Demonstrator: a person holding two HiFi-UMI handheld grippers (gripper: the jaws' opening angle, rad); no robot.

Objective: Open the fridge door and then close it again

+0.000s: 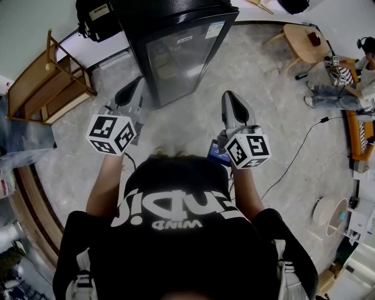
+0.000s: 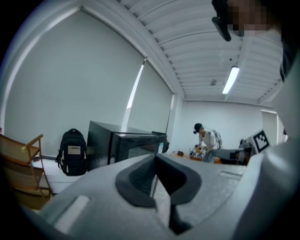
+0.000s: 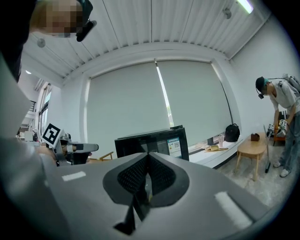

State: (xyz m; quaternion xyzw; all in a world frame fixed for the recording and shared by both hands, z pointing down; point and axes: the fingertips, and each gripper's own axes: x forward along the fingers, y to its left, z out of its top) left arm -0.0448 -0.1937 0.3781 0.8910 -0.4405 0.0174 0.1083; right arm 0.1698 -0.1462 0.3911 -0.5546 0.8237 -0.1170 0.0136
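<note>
The black fridge [image 1: 176, 53] with a glass door stands ahead of me on the grey floor, and its door looks closed. In the left gripper view the fridge [image 2: 126, 145] is beyond the jaws; in the right gripper view the fridge [image 3: 154, 140] shows a sticker on its door. My left gripper [image 1: 130, 92] hovers short of the fridge's left front corner, shut, with nothing between its pads, and is not touching it. My right gripper [image 1: 233, 104] is held to the right of the door, also shut and empty. The closed tips show as left gripper [image 2: 155, 157] and right gripper [image 3: 148, 157].
A wooden shelf [image 1: 50, 82] stands at the left and a black backpack [image 1: 96, 17] sits beside the fridge. A round wooden table [image 1: 304, 41] and a person [image 1: 345, 88] are at the far right. A cable [image 1: 299, 152] runs across the floor on the right.
</note>
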